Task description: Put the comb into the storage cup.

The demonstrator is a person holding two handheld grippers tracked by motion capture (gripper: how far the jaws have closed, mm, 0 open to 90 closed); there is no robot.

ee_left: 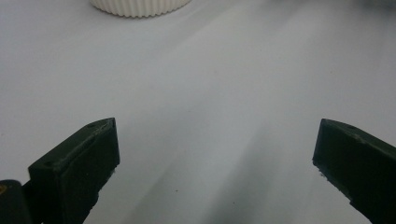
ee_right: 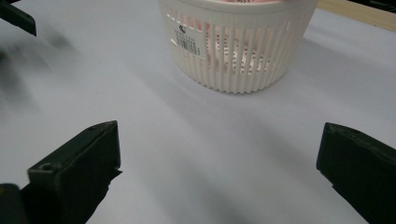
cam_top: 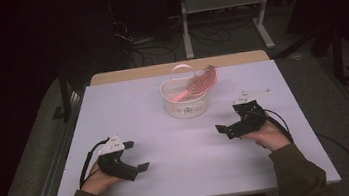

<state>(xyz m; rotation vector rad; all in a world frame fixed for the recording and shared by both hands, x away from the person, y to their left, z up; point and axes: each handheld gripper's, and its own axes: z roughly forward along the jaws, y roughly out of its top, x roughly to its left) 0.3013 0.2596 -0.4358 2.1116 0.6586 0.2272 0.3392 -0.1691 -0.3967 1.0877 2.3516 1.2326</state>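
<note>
- High view: pink brush [cam_top: 200, 84] sits in white basket [cam_top: 185, 98] near table's [cam_top: 128, 108] far edge.
- Both tongs gape, empty: left gripper [cam_top: 136, 155], right gripper [cam_top: 230, 119].
- I'd approach the brush handle from above, avoiding the rim.

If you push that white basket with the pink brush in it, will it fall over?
Probably it slides rather than tips: the basket is round, squat and flat-bottomed. Its slatted plastic walls suggest it's light. The pink brush leans out over the rim, so a hard shove might tilt it that way.

Black two-jaw tools [cam_top: 136, 156] [cam_top: 228, 124], grey triangular top plates, black cables, olive sleeves.
</note>
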